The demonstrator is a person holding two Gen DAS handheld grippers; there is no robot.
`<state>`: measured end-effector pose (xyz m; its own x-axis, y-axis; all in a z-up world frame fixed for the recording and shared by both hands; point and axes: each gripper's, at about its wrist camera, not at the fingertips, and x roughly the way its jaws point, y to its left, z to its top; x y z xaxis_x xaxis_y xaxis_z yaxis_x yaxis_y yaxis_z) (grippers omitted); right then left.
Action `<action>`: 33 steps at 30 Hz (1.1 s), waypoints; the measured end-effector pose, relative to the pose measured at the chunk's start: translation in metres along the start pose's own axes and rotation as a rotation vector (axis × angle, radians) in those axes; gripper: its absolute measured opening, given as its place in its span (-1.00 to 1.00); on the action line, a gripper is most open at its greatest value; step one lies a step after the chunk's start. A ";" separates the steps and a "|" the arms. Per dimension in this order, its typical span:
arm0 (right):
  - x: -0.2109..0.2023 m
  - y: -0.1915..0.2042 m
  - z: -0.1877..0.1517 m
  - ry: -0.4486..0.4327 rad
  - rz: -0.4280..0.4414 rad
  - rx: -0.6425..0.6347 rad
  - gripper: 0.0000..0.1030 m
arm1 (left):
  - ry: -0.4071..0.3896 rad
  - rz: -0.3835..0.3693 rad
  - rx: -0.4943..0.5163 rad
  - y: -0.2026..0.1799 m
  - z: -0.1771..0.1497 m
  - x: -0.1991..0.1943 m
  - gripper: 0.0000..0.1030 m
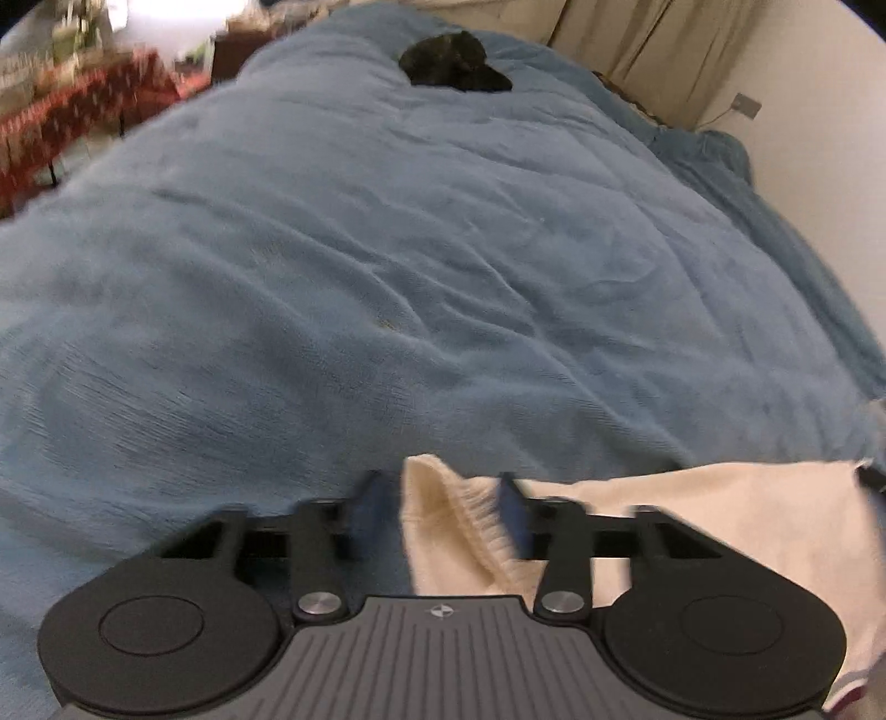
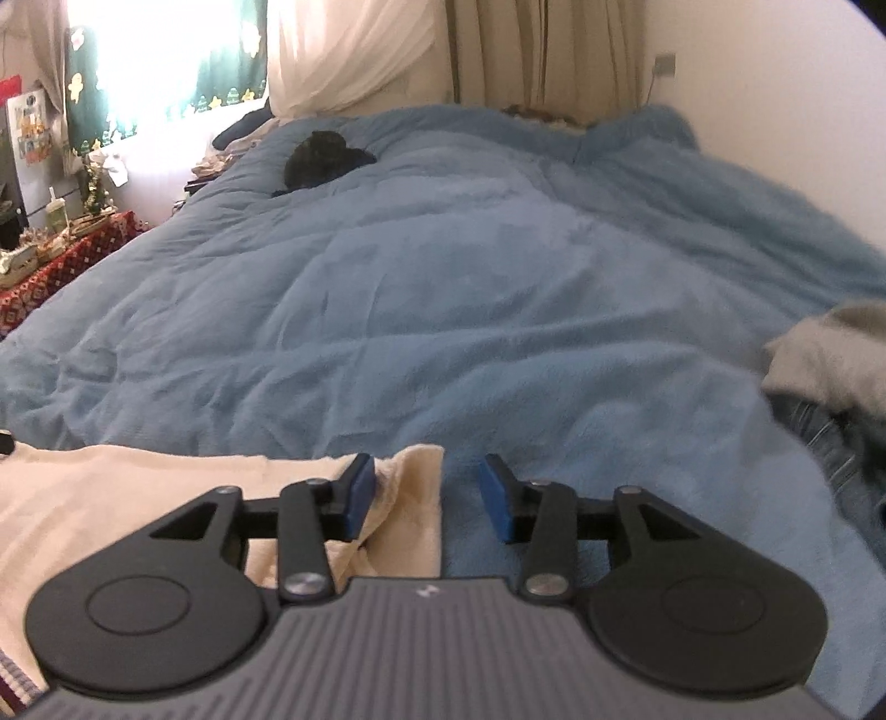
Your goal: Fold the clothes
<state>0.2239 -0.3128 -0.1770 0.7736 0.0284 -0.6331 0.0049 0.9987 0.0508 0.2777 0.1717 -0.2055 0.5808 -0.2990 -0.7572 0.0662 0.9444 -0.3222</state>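
cream sweater [image 1: 692,526] lies flat on the near edge of the blue bedspread [image 1: 387,249]. left claw [image 1: 440,512] stands part open, with a ribbed corner of that sweater between its pads, not visibly pinched. right claw [image 2: 426,495] gapes wider; the sweater's other corner lies against its left pad only. farther right sits a heap of grey clothing and jeans [image 2: 830,387]. a dark garment [image 2: 326,158] rests far off.

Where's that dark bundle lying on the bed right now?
The dark bundle sits at the far end of the blue duvet, near the curtains, far from the cream garment.
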 end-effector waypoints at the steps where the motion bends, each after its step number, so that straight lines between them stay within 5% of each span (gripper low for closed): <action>1: 0.003 0.000 0.000 0.008 0.019 0.007 -0.20 | 0.012 -0.010 -0.012 0.000 0.001 0.002 -0.64; 2: 0.005 0.000 0.000 0.017 0.039 0.013 -0.65 | -0.002 0.004 0.008 -0.004 0.001 -0.001 -0.72; 3: 0.007 0.001 0.000 0.022 0.053 0.016 -0.71 | -0.016 0.019 0.028 -0.008 0.000 -0.004 -0.75; 10: -0.009 0.021 0.024 -0.073 0.067 -0.018 -0.77 | -0.238 0.042 0.086 -0.025 0.017 -0.066 -0.78; 15: 0.000 0.033 0.064 -0.141 0.085 -0.048 -0.78 | -0.318 0.114 0.116 -0.011 0.045 -0.087 -0.78; 20: 0.063 0.052 0.087 -0.080 0.070 -0.097 -0.81 | -0.249 0.197 0.146 0.015 0.066 -0.036 -0.78; 25: 0.117 0.061 0.075 0.018 0.020 -0.133 -0.72 | -0.137 0.233 0.150 0.029 0.059 0.017 -0.72; 27: 0.119 0.057 0.069 0.012 0.007 -0.127 -0.39 | -0.136 0.249 0.153 0.030 0.057 0.016 -0.48; 30: 0.106 0.049 0.071 -0.010 0.004 -0.106 -0.31 | -0.158 0.265 0.152 0.032 0.060 0.002 -0.22; 31: 0.099 0.048 0.073 -0.027 -0.009 -0.107 -0.31 | -0.179 0.271 0.149 0.031 0.061 -0.006 -0.25; 33: 0.084 0.048 0.076 -0.068 -0.020 -0.107 -0.32 | -0.218 0.259 0.145 0.026 0.066 -0.019 -0.82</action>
<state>0.3375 -0.2660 -0.1693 0.8153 0.0091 -0.5789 -0.0441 0.9980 -0.0463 0.3216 0.2109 -0.1623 0.7516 -0.0258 -0.6592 -0.0007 0.9992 -0.0398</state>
